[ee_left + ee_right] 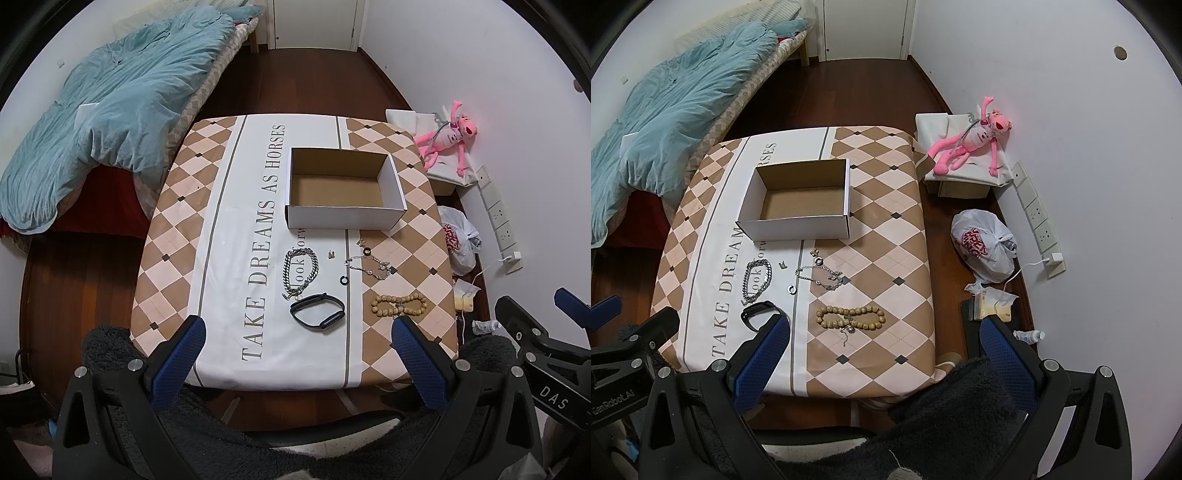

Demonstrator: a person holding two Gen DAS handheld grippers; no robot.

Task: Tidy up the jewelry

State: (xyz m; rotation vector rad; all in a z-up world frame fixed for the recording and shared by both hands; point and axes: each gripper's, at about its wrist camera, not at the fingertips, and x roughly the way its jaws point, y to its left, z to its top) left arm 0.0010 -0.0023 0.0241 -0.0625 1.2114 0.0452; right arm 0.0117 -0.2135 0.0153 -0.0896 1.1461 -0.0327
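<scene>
The jewelry sits loose on the cloth-covered table (pixel 236 332), all of it just in front of the open cardboard box (pixel 345 192), which shows a bare floor inside. Nearest us, the black wristband (pixel 317 309); beside it, toward the box, the silver chain bracelet (pixel 300 272); off to the right, the wooden bead bracelet (pixel 399 304), with a thin silver charm chain (pixel 369 266) and a few small rings scattered between. Nothing is in the box yet, so I judge this the very start: the first pick not begun. The left gripper (pixel 297 343) hovers at the table's near edge, jaws spread wide, holding nothing. The right gripper (pixel 884 343) hangs alongside, equally wide and empty. The next move likely calls for dropping onto one piece, probably the wristband or the beads, and closing low against the cloth, since these pieces lie flat.
</scene>
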